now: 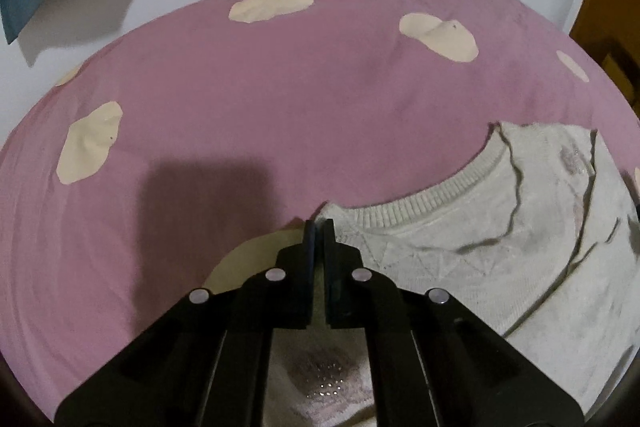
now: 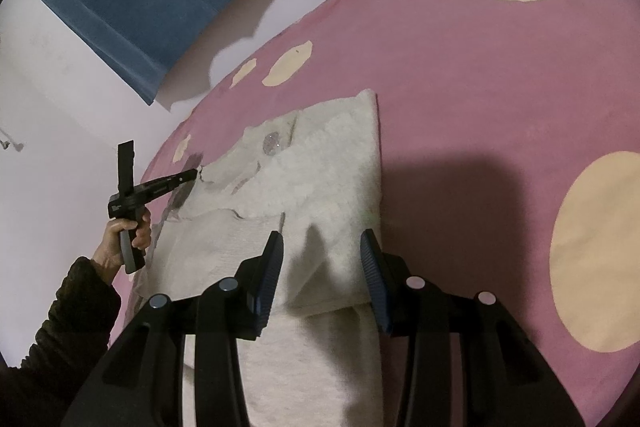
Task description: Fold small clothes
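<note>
Left gripper (image 1: 319, 227) pinched on shoulder edge of cream knit sweater (image 1: 500, 247), just beside ribbed collar (image 1: 420, 199). Right gripper (image 2: 322, 247) jaws part-open, astride sweater's folded hem w/o pressing. Pink spotted sheet (image 1: 280, 87) beneath.

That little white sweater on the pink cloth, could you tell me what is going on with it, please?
A person is folding a small cream sweater on a pink spotted cloth, holding a tool in each hand. The left tool is shut at the sweater's edge near the ribbed collar, apparently pinching the fabric. The right tool hangs open above a folded part of the sweater, gripping nothing. The sweater looks partly folded.
</note>
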A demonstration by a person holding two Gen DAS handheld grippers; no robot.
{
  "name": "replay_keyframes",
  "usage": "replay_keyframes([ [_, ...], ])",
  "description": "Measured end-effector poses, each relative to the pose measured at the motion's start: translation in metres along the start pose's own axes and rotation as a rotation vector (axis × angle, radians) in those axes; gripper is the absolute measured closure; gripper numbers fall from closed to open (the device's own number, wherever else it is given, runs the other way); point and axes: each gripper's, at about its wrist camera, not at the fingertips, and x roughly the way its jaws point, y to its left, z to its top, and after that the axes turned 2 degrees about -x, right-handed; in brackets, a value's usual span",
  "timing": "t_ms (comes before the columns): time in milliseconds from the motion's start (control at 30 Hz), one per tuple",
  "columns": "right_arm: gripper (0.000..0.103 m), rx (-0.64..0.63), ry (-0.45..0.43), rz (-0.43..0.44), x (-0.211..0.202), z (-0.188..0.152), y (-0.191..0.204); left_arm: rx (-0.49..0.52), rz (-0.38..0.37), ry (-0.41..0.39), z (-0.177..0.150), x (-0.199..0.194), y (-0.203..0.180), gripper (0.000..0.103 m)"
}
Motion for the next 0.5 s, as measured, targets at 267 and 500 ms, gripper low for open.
replay_keyframes([
  [267,0.062,0.004,0.005,0.014,-0.025,-0.013,0.007,-0.130,0.000,-0.084,-0.020,-0.065,0.029,0.066],
  [500,0.054,0.005,0.091,0.000,-0.057,-0.061,0.006,-0.274,-0.089,-0.118,-0.132,-0.157,0.034,0.049],
])
